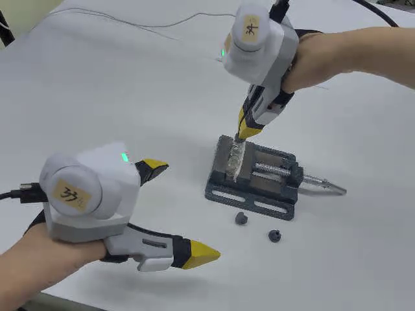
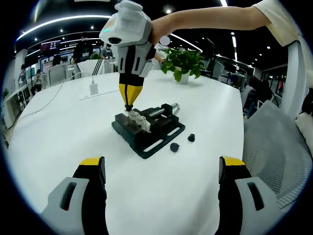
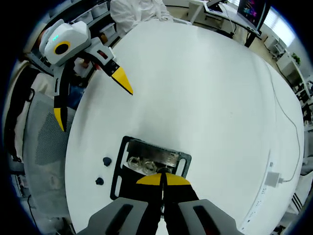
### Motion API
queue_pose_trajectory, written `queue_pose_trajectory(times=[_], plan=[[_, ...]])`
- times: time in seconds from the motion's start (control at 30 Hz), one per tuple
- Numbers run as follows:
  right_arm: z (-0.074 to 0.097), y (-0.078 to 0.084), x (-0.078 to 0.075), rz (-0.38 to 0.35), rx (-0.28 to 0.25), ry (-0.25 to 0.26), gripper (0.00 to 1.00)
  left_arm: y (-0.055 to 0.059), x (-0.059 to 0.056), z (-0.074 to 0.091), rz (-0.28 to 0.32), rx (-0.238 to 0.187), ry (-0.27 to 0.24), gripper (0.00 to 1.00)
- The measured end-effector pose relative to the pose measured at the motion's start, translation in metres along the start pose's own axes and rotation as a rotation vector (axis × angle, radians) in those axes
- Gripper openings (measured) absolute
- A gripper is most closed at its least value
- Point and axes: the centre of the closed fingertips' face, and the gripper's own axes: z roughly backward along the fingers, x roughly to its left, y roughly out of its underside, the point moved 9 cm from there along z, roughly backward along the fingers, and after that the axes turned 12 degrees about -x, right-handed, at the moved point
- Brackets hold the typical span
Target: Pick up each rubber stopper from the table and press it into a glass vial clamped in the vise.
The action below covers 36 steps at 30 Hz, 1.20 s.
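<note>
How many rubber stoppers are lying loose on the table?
2. One stopper lies just in front of the vise; the other stopper sits beside it, nearer the person. Another may be hidden under the right tool's shut tips.

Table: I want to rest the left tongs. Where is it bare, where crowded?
Bare: the table between left tongs and vise, and beyond the vise toward the cable. Crowded: by the vise's near edge, where two rubber stoppers lie, and over it, at the right tongs.
</note>
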Motion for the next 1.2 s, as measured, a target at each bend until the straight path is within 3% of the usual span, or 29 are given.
queue_pose_trajectory(times=[0.3, 0.63, 0.97, 1.2], plan=[[-0.003, -0.002, 0.002, -0.015, 0.031, 0.003, 0.0, 0.0, 0.001, -0.002, 0.004, -0.006, -0.002, 0.96], [-0.004, 0.001, -0.004, -0.052, 0.013, -0.015, 0.0, 0.002, 0.002, -0.004, 0.019, -0.011, -0.002, 0.95], [-0.006, -0.001, -0.006, -0.064, 0.043, -0.041, 0.0, 0.002, 0.005, -0.006, 0.021, -0.012, -0.007, 0.95], [-0.009, -0.002, -0.016, -0.062, 0.076, -0.057, 0.0, 0.002, 0.006, -0.007, 0.028, -0.014, -0.013, 0.95]])
